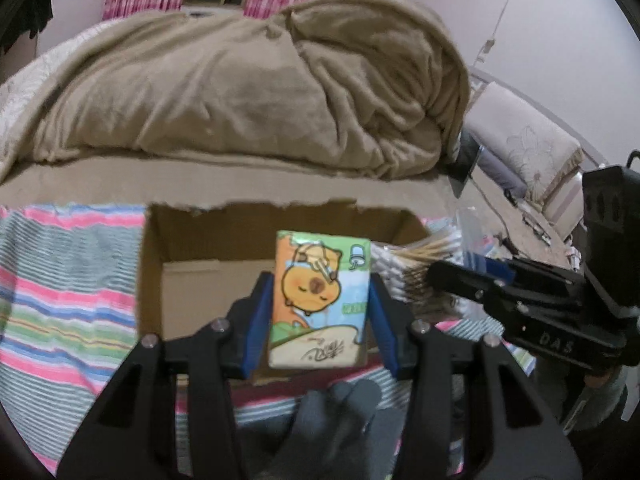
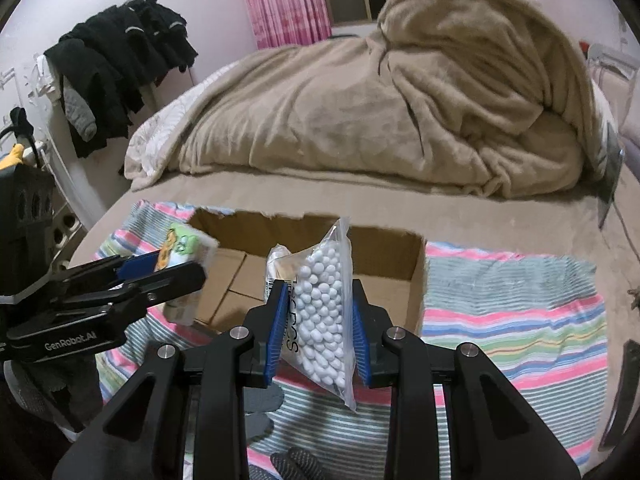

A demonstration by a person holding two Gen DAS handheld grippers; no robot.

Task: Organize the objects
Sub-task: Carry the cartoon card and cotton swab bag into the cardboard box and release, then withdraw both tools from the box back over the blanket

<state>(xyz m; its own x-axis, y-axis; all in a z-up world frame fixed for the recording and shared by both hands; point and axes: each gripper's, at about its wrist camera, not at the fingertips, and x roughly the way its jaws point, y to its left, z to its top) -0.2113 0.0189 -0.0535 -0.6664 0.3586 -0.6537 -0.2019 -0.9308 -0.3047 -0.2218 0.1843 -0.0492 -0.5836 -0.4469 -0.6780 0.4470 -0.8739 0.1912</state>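
Left gripper [image 1: 320, 316]: clamped on a green-and-orange cartoon-printed tissue pack [image 1: 318, 300], held above the open brown cardboard box [image 1: 192, 272].
Right gripper [image 2: 320, 332]: closed on a clear plastic bag of white beads [image 2: 326, 312], over the box.
Right view only: black clothes [image 2: 120, 64] are seen hanging.

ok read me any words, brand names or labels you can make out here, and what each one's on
"GenRobot.AI": side of the left gripper.
"DAS": body of the right gripper.
Black letters on the bag of white balls: partly hidden, unreadable.
Green label and scribbled script on the cartoon tissue pack: too blurred to read.
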